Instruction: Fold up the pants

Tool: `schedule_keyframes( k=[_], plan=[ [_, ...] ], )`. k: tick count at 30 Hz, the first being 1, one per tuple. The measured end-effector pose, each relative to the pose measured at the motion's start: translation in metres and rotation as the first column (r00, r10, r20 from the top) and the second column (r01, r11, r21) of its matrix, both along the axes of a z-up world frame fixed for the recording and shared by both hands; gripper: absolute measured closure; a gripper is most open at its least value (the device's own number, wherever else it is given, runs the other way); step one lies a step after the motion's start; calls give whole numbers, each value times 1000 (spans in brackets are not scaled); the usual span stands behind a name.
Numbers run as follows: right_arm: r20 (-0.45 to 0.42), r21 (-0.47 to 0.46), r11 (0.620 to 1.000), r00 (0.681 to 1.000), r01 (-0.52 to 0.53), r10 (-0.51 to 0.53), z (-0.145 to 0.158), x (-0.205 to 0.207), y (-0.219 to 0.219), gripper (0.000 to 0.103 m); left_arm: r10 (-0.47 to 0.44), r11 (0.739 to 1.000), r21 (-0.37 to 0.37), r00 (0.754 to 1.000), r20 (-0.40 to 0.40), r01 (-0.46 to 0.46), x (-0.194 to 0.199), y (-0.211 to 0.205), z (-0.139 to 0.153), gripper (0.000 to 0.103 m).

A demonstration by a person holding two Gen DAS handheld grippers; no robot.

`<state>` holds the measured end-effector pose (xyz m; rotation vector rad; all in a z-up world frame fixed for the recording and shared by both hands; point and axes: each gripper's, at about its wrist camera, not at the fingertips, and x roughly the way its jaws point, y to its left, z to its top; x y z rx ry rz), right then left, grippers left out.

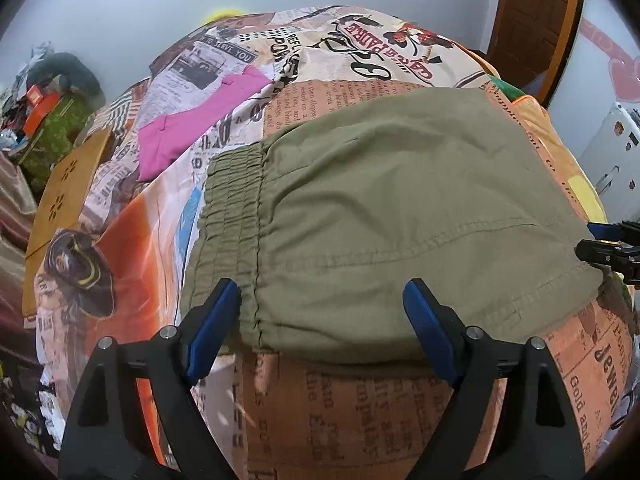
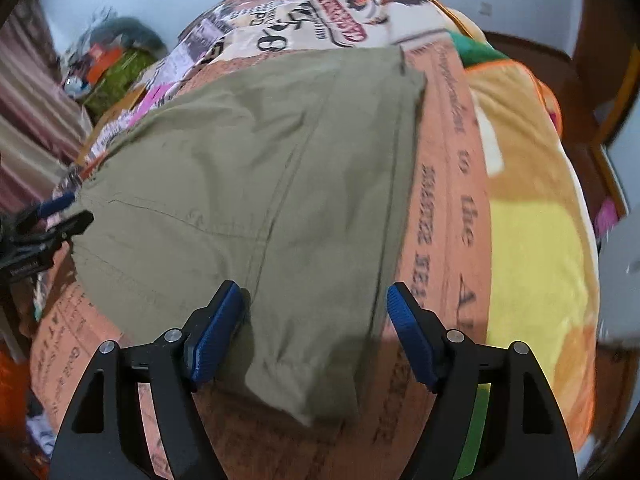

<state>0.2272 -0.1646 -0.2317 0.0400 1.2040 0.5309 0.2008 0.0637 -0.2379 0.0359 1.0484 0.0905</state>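
From the left wrist, the left gripper (image 1: 320,320) hangs spread wide over the olive pants (image 1: 400,208) lying flat on the printed bedspread (image 1: 360,412); the elastic waistband (image 1: 232,208) looks the firmest hold. From the right wrist, the right gripper (image 2: 316,328), also unclenched and empty, straddles the soft, light leg end (image 2: 304,368), probably best pinched through both layers.

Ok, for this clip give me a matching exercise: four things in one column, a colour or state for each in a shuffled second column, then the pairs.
Things:
1. pants
2. small garment lying beyond the waistband
3. left gripper
4. elastic waistband

Colour or state:
A. gathered into ridges
B. pink
C. olive green, spread on the printed bedsheet
D. open, fingers apart over the near edge of the cloth

Pairs: 1-C, 2-B, 3-D, 4-A
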Motion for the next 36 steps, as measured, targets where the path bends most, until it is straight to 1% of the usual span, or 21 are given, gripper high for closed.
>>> schedule_keyframes(
  k=[4, 6, 9, 12, 14, 16, 19, 21, 25, 29, 34, 36],
  plan=[
    [6, -4, 1000, 1000, 24, -24, 0, -3, -1, 31, 0, 1000, 3, 1000, -11, 0, -3, 0, 4, 18],
    [24, -34, 999, 1000, 17, -16, 3, -4, 1, 31, 9, 1000, -15, 1000, -20, -9, -5, 3, 7, 18],
    [76, -81, 997, 997, -6, 12, 13, -6, 9, 31, 35, 999, -40, 999, -8, -35, -11, 11, 16, 18],
    [144, -79, 996, 989, -29, 40, 32, -8, 18, 31, 73, 995, -70, 997, 12, -72, -17, 24, 27, 18],
    [182, -63, 997, 982, -41, 52, 44, -9, 24, 31, 96, 990, -102, 995, 20, -93, -21, 32, 33, 18],
    [217, -41, 998, 974, -57, 65, 56, -10, 32, 30, 115, 982, -155, 993, 20, -111, -25, 41, 37, 18],
    [251, -12, 996, 964, -92, 92, 66, -12, 49, 30, 146, 960, -244, 989, 9, -139, -31, 52, 37, 18],
    [264, 0, 993, 958, -117, 113, 68, -12, 61, 30, 156, 948, -281, 988, -5, -151, -32, 55, 34, 18],
    [255, -10, 986, 953, -165, 162, 60, -15, 89, 30, 176, 919, -350, 983, -43, -180, -39, 58, 20, 18],
    [231, -31, 977, 949, -211, 212, 45, -16, 112, 30, 165, 904, -387, 983, -74, -181, -39, 56, 5, 18],
    [184, -52, 973, 955, -227, 232, 26, -13, 125, 30, 171, 861, -465, 978, -119, -207, -35, 60, -14, 18],
    [156, -69, 969, 957, -238, 246, 17, -12, 127, 30, 172, 859, -469, 978, -117, -207, -33, 60, -16, 18]
  ],
)
